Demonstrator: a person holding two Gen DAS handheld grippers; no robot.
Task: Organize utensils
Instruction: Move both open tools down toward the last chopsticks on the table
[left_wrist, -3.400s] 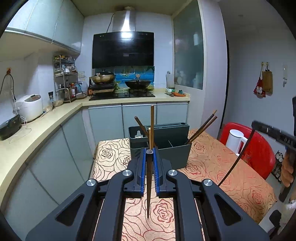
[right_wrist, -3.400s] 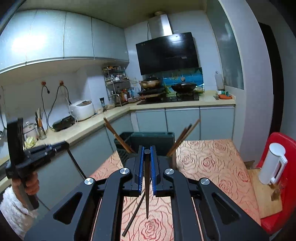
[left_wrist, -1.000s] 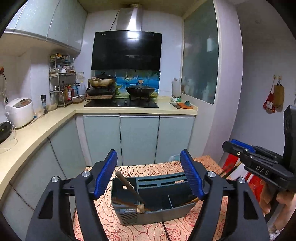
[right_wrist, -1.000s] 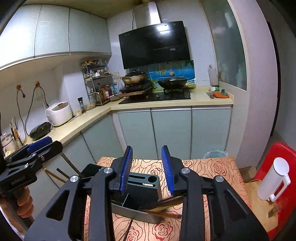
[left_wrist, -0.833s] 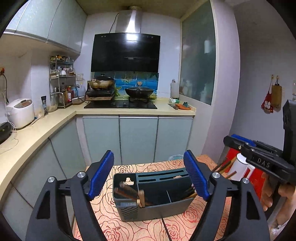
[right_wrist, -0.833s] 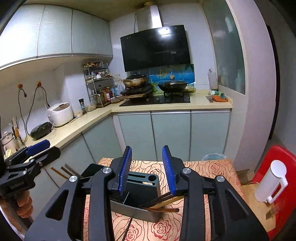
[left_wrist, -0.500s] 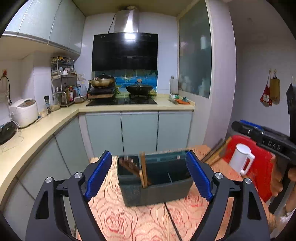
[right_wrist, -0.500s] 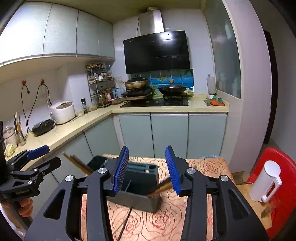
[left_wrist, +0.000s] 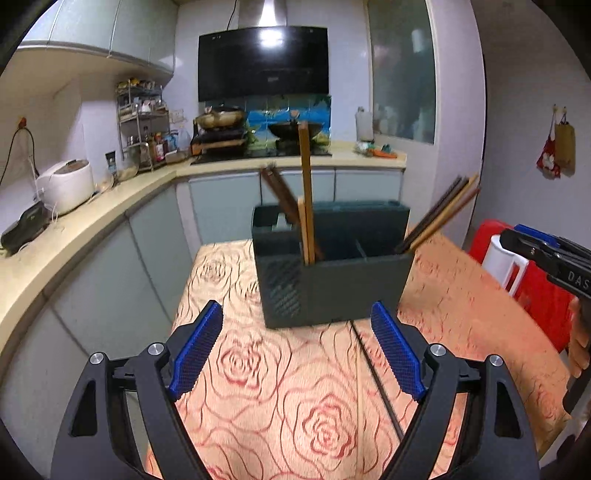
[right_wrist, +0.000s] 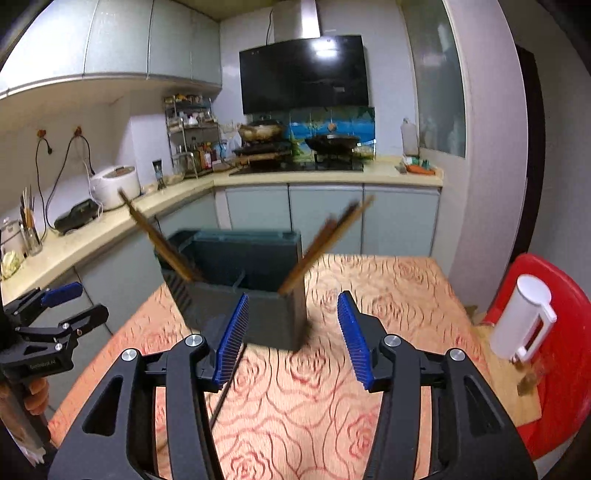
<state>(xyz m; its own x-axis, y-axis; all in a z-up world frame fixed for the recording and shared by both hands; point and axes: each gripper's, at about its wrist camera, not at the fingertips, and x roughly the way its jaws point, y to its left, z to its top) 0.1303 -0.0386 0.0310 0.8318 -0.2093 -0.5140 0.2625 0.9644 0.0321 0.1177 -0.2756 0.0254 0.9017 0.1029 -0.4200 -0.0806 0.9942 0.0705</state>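
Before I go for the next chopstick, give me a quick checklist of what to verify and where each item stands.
1. Left gripper empty, jaws wide: ok.
2. Right gripper empty: ok, jaws opening, nothing between them.
3. Dark grey plastic utensil holder upright on the rose-patterned tablecloth: ok.
4. Brown wooden chopsticks already sorted stand inside the holder: ok.
5. A dark loose chopstick lies flat on the cloth in front of the holder, within view: ok.
6. Its near end clear for a grasp: cannot tell, hidden behind the left gripper's finger.
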